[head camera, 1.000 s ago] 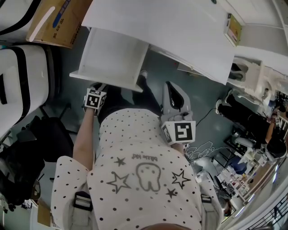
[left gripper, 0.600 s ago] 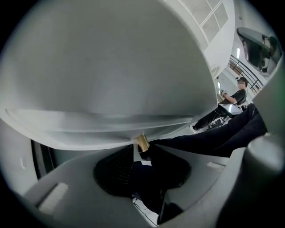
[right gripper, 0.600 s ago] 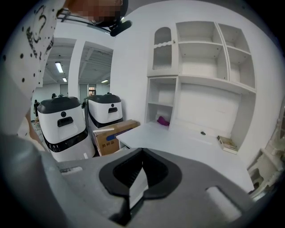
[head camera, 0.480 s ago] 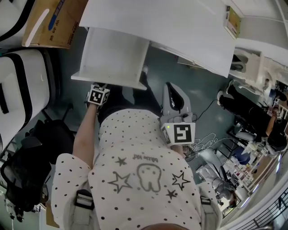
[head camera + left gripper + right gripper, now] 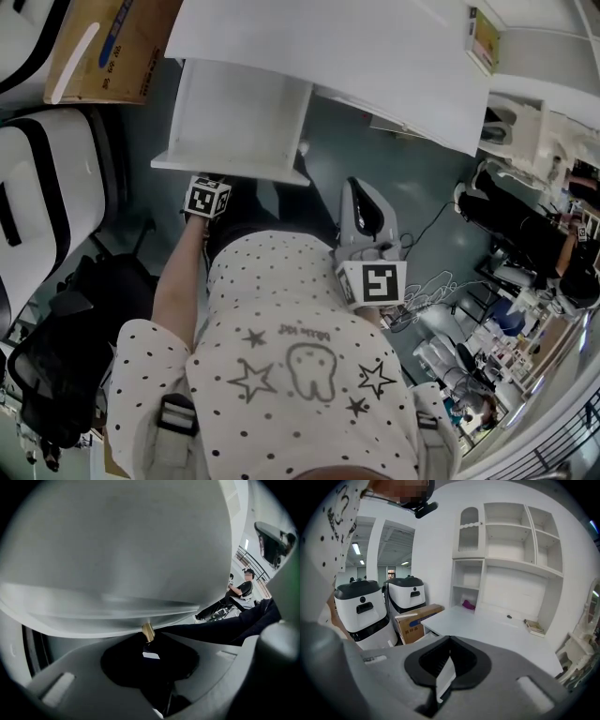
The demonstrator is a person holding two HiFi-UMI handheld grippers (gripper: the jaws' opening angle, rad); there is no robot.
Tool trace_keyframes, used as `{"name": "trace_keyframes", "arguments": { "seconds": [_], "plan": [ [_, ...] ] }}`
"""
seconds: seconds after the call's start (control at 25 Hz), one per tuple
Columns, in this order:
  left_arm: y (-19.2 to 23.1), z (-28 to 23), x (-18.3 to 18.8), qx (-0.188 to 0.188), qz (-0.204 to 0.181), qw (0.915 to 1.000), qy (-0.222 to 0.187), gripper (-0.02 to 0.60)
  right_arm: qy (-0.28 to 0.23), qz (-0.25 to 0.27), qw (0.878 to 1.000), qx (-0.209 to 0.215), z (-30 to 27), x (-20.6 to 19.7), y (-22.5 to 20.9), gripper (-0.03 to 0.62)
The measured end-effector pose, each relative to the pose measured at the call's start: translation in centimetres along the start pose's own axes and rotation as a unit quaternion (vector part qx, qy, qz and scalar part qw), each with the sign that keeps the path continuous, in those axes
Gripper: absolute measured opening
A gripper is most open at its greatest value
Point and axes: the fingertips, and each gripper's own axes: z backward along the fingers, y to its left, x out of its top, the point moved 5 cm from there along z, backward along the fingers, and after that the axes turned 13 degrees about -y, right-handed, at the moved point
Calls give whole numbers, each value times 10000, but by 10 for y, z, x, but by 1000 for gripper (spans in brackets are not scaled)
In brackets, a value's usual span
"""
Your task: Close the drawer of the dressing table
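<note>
White and smooth-faced, the rectangular drawer (image 5: pixel 234 117) of the matt white dressing table (image 5: pixel 356 56) stands pulled out from under the flat tabletop, its plain front panel facing a person in a cream dotted shirt with star prints (image 5: pixel 300 356). Seen from the left gripper view, the panel fills the frame as a pale, slightly blurred slab, with a small brass knob (image 5: pixel 148 631), cylindrical and shiny, jutting from its lower edge. The grey plastic left gripper (image 5: pixel 149 639), carrying its black-and-white marker cube, is up against the drawer front; its jaws have just been closing and now pinch the small brass knob at their tips. The grey plastic right gripper (image 5: pixel 448 640) is held apart from the drawer, off to the person's right over the dark blue-grey floor (image 5: pixel 412 187), its jaws drawn together with nothing between them. A brown cardboard box (image 5: pixel 103 42) sits left of the table beside white rounded units with black bands (image 5: pixel 47 197).
</note>
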Motion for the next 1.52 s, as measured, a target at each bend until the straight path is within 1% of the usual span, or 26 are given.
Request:
{"name": "trace_keyframes", "arguments": {
  "seconds": [0.12,0.32,0.48,0.64,0.84,1.08,1.24,1.52],
  "plan": [
    [-2,-3,7,75,31,10000,22,89,-32,-59,10000,50,-5,1,-5,0],
    [11,-2,3,265,130,9996,44,86,-121,-131,9998,127,-14,-6,-2,0],
    [11,-6,10,499,138,9986,75,86,-182,-200,9994,208,-24,-2,-18,0],
    [10,-9,19,825,117,9965,-47,84,-274,-202,9989,308,-29,-1,-34,0],
    [13,-10,26,1127,157,9934,-130,83,-227,-321,9981,482,-35,-3,-43,0],
    [15,-13,30,1354,258,9901,-284,83,-371,-344,9969,601,-36,-9,-58,0],
    [21,-13,34,1427,374,9882,-410,82,-490,-334,9959,678,-36,-13,-65,0],
    [24,-21,50,1660,397,9835,-600,80,-458,-367,9952,777,-33,-17,-74,0]
  ]
}}
